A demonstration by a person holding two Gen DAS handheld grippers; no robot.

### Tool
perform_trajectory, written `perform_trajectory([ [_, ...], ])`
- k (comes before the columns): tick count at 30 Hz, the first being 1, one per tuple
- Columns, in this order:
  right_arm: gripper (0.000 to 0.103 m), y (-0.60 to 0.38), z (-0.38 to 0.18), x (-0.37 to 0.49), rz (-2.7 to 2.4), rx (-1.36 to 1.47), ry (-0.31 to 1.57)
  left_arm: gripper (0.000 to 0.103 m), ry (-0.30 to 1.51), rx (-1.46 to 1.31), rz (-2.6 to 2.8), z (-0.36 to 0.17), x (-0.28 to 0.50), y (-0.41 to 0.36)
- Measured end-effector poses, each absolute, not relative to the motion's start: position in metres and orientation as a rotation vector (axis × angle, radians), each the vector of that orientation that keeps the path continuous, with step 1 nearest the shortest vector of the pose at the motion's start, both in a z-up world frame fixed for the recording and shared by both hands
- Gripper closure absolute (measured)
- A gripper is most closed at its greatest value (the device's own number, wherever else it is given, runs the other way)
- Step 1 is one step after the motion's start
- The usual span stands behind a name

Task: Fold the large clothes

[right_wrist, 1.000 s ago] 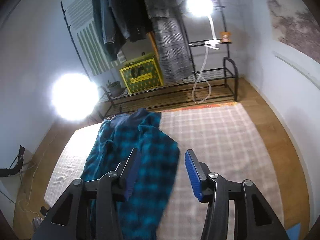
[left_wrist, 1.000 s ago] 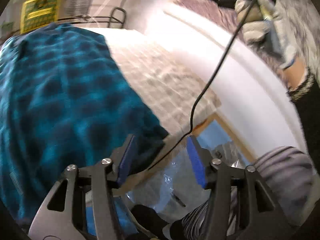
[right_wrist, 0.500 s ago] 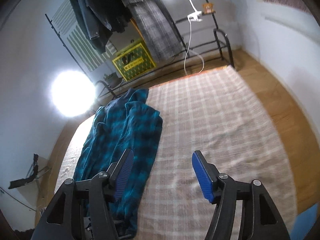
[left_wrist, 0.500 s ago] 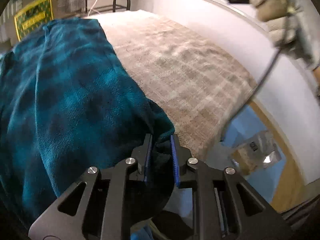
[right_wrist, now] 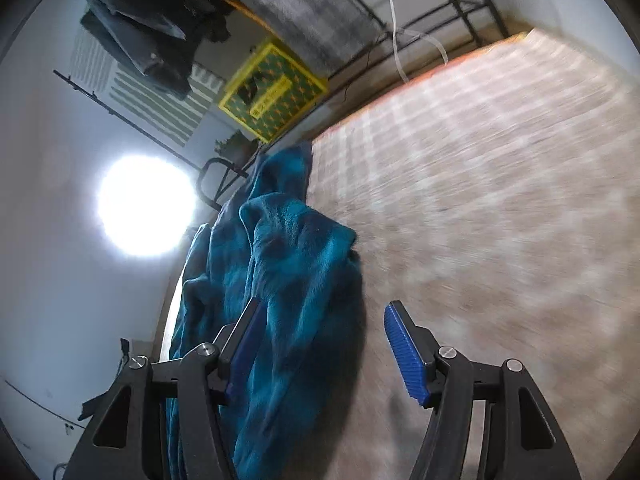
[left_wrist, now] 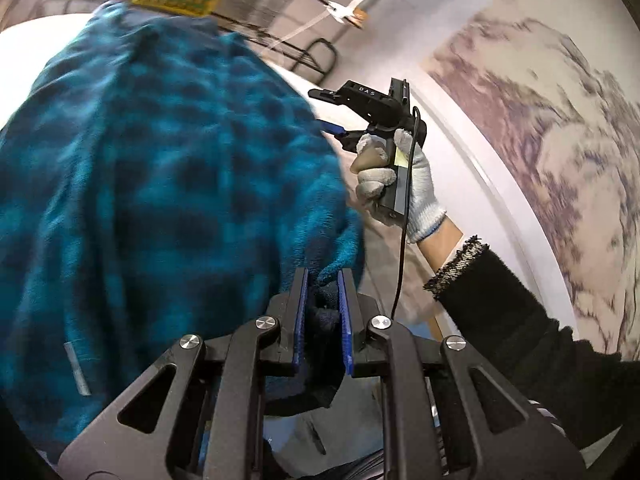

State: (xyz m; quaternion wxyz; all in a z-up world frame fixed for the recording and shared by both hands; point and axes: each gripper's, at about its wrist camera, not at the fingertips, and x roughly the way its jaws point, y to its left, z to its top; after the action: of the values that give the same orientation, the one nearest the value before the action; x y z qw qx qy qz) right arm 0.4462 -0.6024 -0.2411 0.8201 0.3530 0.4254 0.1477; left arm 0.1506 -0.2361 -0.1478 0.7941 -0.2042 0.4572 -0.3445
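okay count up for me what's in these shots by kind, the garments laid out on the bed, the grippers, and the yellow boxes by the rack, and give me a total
Garments laid on the bed: 1, the teal plaid garment, a corner of it clamped in the left gripper.
Grippers: 2, the left gripper and the right gripper, which is open beside the garment's edge.
Yellow boxes: 1, the yellow box by the rack.
Total: 4

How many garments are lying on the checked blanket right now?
1: the teal plaid fleece garment lies along the left edge of the checked blanket, its near corner pinched in the left gripper. Folds could hide something beneath it.
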Motion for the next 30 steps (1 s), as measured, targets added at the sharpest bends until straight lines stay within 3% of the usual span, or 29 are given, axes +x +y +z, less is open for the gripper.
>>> perform_trajectory([
  [4, 0.042, -0.580, -0.260, 0.475, 0.333, 0.784, 0.919, 0.090, 1.011, -0.448, -0.712, -0.164, 0.156, -0.230],
  [5, 0.064, -0.576, -0.263, 0.480, 0.344, 0.796, 0.920, 0.090, 1.024, -0.448, -0.718, -0.168, 0.155, -0.232],
  [6, 0.093, -0.571, -0.265, 0.484, 0.354, 0.807, 0.923, 0.090, 1.032, -0.450, -0.729, -0.169, 0.153, -0.234],
  [9, 0.100, -0.562, -0.253, 0.484, 0.293, 0.725, 0.906, 0.090, 1.038, -0.423, -0.802, -0.165, 0.145, -0.249],
  [16, 0.101, -0.602, -0.183, 0.455, 0.053, 0.411, 0.841, 0.090, 1.029, -0.326, -1.043, -0.150, 0.136, -0.325],
  [24, 0.099, -0.600, -0.221, 0.471, 0.080, 0.357, 0.988, 0.090, 1.134, -0.248, -1.029, -0.187, 0.139, -0.351],
  [26, 0.090, -0.600, -0.227, 0.473, 0.062, 0.313, 1.029, 0.087, 1.121, -0.219, -1.028, -0.182, 0.133, -0.348],
  [27, 0.075, -0.601, -0.227, 0.471, 0.055, 0.286, 1.036, 0.082, 1.121, -0.209, -1.027, -0.178, 0.131, -0.344],
  [29, 0.065, -0.608, -0.216, 0.465, 0.014, 0.243, 1.028, 0.073, 1.110, -0.198, -1.022, -0.172, 0.126, -0.334],
  [30, 0.065, -0.613, -0.207, 0.460, 0.003, 0.245, 1.011, 0.068, 1.093, -0.190, -1.002, -0.168, 0.124, -0.325],
])
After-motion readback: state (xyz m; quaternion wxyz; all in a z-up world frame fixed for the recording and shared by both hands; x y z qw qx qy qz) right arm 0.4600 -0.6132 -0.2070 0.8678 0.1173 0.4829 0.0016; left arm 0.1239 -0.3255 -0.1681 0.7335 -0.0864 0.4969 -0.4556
